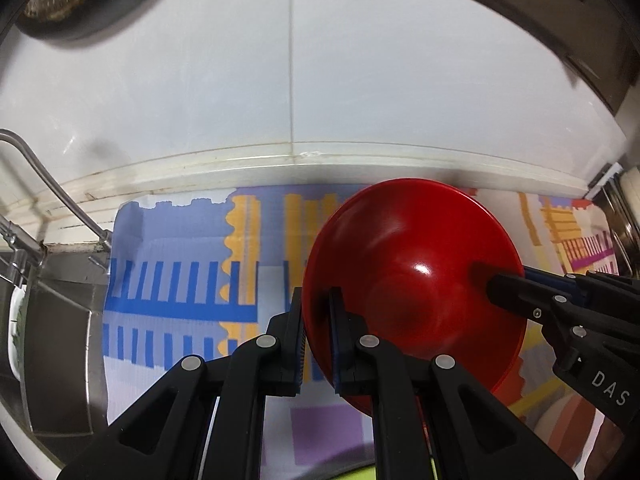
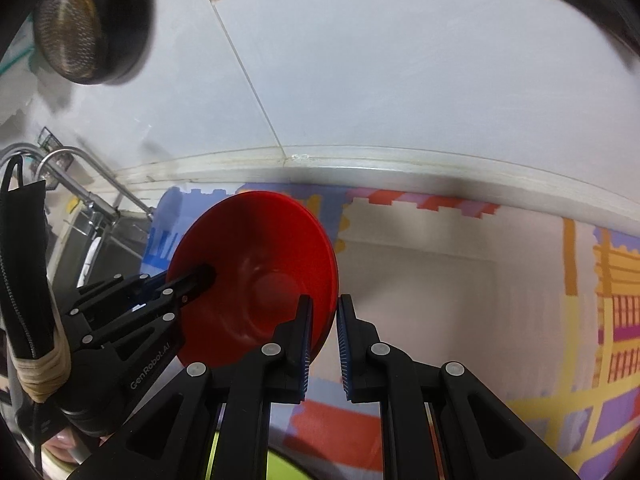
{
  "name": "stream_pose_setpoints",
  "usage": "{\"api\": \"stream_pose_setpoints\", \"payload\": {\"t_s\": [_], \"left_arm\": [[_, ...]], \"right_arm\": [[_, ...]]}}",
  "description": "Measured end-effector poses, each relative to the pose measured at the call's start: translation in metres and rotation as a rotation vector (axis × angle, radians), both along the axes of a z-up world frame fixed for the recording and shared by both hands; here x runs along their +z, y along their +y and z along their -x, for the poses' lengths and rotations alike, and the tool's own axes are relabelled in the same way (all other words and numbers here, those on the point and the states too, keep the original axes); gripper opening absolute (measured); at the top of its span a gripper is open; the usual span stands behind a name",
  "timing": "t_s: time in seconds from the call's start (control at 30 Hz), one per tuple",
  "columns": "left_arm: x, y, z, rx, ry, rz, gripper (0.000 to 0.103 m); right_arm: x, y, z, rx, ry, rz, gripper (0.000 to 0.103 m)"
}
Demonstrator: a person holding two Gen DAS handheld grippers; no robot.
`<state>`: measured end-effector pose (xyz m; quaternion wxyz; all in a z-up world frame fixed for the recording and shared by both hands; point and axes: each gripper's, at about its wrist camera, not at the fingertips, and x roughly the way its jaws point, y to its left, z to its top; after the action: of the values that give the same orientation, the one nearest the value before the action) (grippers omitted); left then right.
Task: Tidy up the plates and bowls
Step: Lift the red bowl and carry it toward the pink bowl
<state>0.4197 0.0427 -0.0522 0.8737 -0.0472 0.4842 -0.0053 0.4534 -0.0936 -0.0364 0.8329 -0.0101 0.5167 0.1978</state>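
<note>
A red bowl is held tilted above a patterned mat, its inside facing the cameras. My left gripper is shut on the bowl's left rim, one finger inside and one outside. My right gripper clamps the bowl's right rim the same way. Each gripper shows in the other's view: the right gripper at the bowl's right edge, the left gripper at its left edge.
A colourful patterned mat covers the counter below a white tiled wall. A steel sink with a faucet lies to the left. A white dish stands at the sink's far left. A dark strainer hangs upper left.
</note>
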Motion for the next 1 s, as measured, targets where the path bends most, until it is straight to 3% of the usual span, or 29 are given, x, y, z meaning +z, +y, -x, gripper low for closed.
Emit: {"api": "stream_pose_setpoints", "payload": {"t_s": [0.47,1.0], "left_arm": [[0.043,-0.065,0.056,-0.080,-0.063,0.000,0.012],[0.054,-0.153,0.101,-0.223,-0.089,0.029,0.013]], "right_arm": [[0.032,-0.064,0.068,-0.070,-0.057,-0.027,0.014],[0.053,-0.150,0.139,-0.203,-0.142,-0.021,0.014]]}}
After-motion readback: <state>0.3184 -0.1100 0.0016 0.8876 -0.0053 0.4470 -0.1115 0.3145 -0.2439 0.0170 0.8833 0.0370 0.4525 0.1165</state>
